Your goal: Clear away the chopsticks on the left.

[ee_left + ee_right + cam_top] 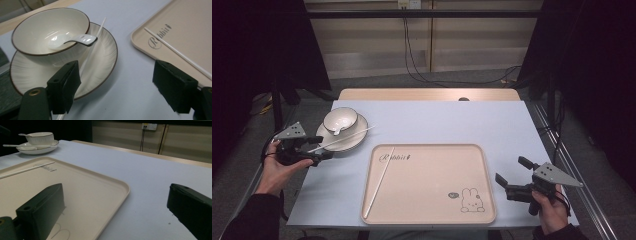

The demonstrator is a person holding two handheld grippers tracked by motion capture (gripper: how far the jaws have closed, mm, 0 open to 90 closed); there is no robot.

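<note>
A white bowl [340, 120] [50, 27] with a white spoon [75, 40] in it stands on a ribbed plate [362, 122] [105, 50] at the table's left. One white chopstick [343, 138] [97, 32] lies across the plate. Its near end runs close along one jaw of my left gripper [323, 148] [117, 70], which is open, its pads not pressing the stick. A second chopstick [379, 182] [175, 51] [25, 170] lies on the beige tray [427, 200] [82, 187]. My right gripper [512, 171] [115, 205] hovers open by the tray's right edge, holding nothing.
The pale blue tabletop [452, 122] stretches behind and to the right of the tray. A rabbit drawing [471, 200] marks the tray's near right corner. Cables [412, 65] hang and trail on the floor beyond the far edge. Dark curtains flank both sides.
</note>
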